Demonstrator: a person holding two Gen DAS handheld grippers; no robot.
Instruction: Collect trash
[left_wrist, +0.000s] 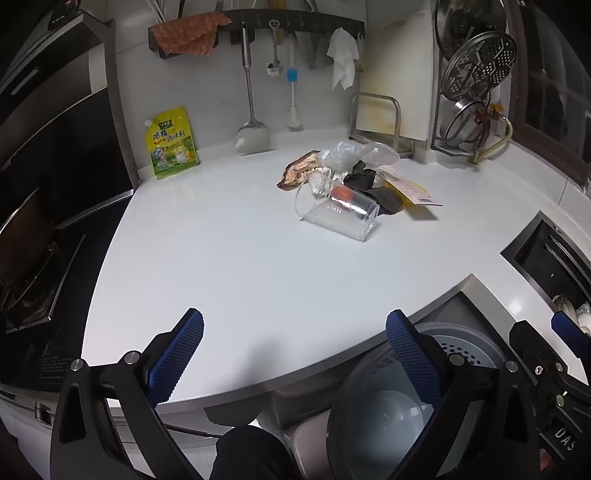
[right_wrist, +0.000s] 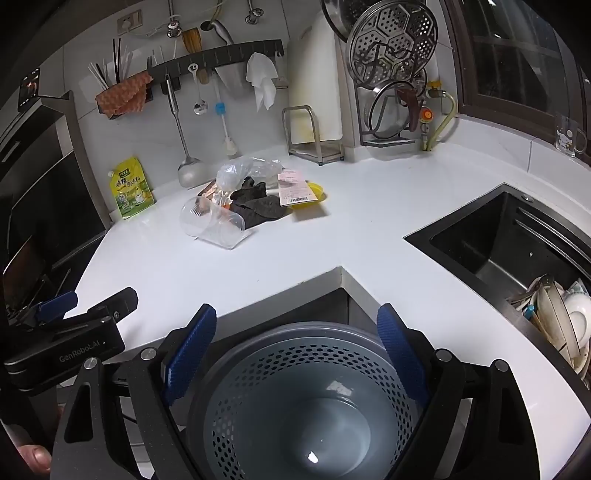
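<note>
White counter, trash heap near the back wall

Counter (right_wrist: 332, 240): one clear cup (right_wrist: 212, 221) on its side, one plastic bag (right_wrist: 247, 168), dark scraps (right_wrist: 258, 205), one receipt (right_wrist: 295, 190). Yellow pouch (right_wrist: 129, 186) stands apart. Perforated bin (right_wrist: 306, 398) below. Left gripper (left_wrist: 295, 354) and right gripper (right_wrist: 295, 354): fingers apart, holding nothing.

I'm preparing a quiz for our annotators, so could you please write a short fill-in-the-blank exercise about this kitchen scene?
1. The clear plastic cup lies on its ____ on the white countertop.
2. The yellow seasoning pouch leans against the ____.
3. The jaws of the left gripper and the right gripper are both ____.
4. The grey perforated basket sits ____ counter level.

Missing words: side; wall; open; below
</note>
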